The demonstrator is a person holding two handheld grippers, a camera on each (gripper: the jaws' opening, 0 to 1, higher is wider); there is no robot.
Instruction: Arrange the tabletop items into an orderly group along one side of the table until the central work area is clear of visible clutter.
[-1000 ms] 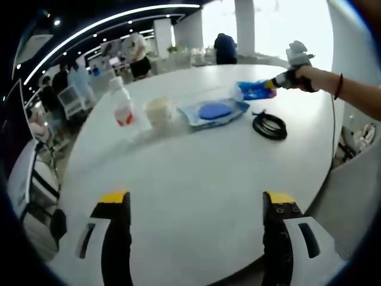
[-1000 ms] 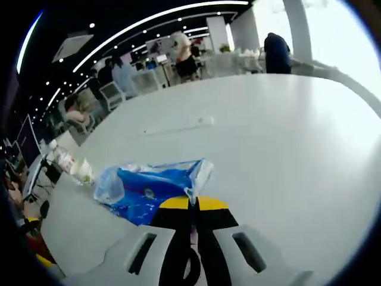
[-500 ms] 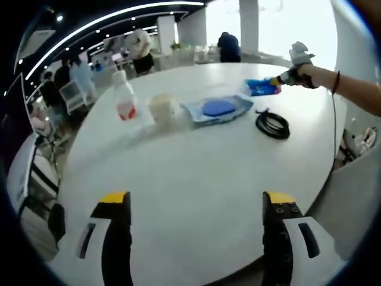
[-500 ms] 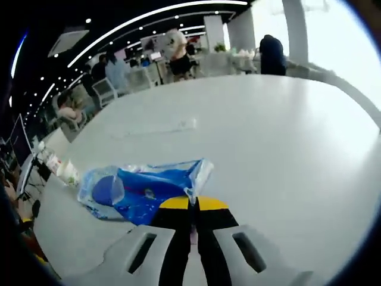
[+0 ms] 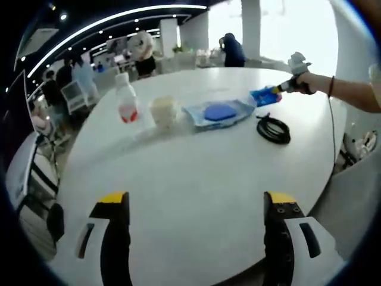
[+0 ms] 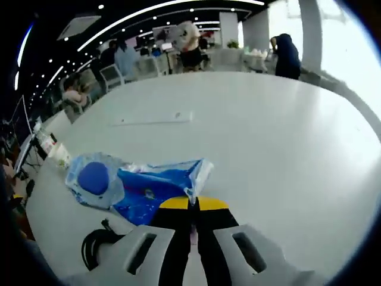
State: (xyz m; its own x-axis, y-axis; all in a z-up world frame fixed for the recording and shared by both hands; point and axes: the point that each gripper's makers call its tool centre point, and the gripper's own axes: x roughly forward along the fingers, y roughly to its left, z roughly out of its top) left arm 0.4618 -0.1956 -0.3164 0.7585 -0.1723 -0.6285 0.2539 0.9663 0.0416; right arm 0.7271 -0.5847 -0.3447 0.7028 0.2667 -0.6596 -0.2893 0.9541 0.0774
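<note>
The room was a large open office with a dark ceiling crossed by a curved strip light (image 5: pixel 113 21) and rows of small spotlights. White pillars (image 5: pixel 250 24) stood before bright windows (image 6: pixel 351 42). Desks, chairs (image 5: pixel 71 95) and several people (image 6: pixel 190 44) filled the far side.

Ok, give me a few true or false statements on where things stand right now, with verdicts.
1. The right gripper is shut on the blue packet. True.
2. The left gripper holds the bottle. False: its jaws stand wide apart over bare table, and the bottle stands far from them.
3. The black cable lies coiled on the table. True.
4. The cup stands between the bottle and the clear bag with a blue disc. True.
5. The bottle lies on its side. False: it stands upright.
</note>
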